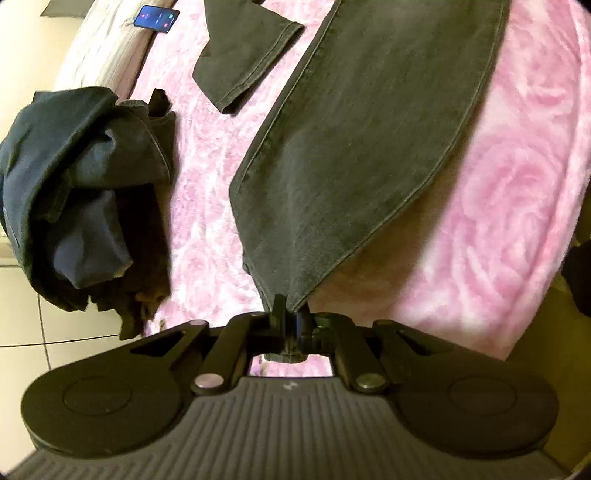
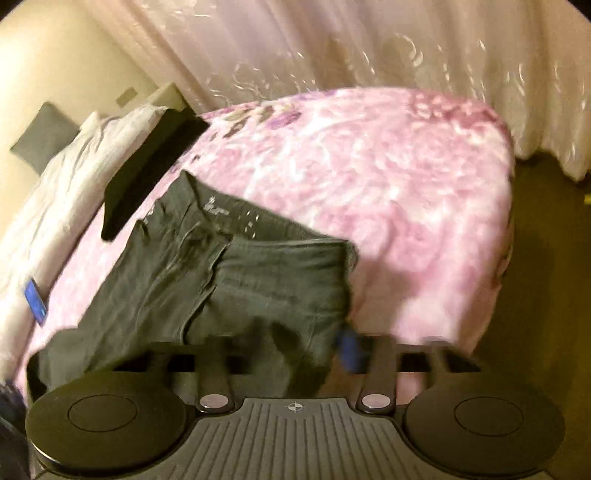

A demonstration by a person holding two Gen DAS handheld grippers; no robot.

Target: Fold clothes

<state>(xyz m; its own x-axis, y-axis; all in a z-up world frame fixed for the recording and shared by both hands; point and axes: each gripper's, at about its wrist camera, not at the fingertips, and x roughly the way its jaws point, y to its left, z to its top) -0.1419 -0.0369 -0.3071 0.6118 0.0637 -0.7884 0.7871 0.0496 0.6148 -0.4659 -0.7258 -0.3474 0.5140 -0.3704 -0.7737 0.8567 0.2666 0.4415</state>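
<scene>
The left gripper is pressed together on the hem of a grey jeans leg, pinched at its near corner just above the near edge of the bed. From that pinch the leg runs away across the pink rose-patterned blanket toward the far side, lifted slightly at the near end so that a shadow is cast beneath it. The other leg is seen lying flat on the blanket beyond, to the left of the held one, its hem turned toward the camera.

The right gripper is seen in a blurred picture; grey denim lies over its left finger and across the middle, and a blue pad on the right finger shows beside the cloth. Whether the cloth is actually pinched cannot be told from the blur. The waist of the jeans is spread before it near the bed's near edge, with the inner label showing.

A heap of dark clothes is piled at the left edge of the bed, partly overhanging it. A phone with a lit screen lies at the far left corner, beside white bedding. A black folded item rests by that bedding. A pale curtain hangs behind the bed.
</scene>
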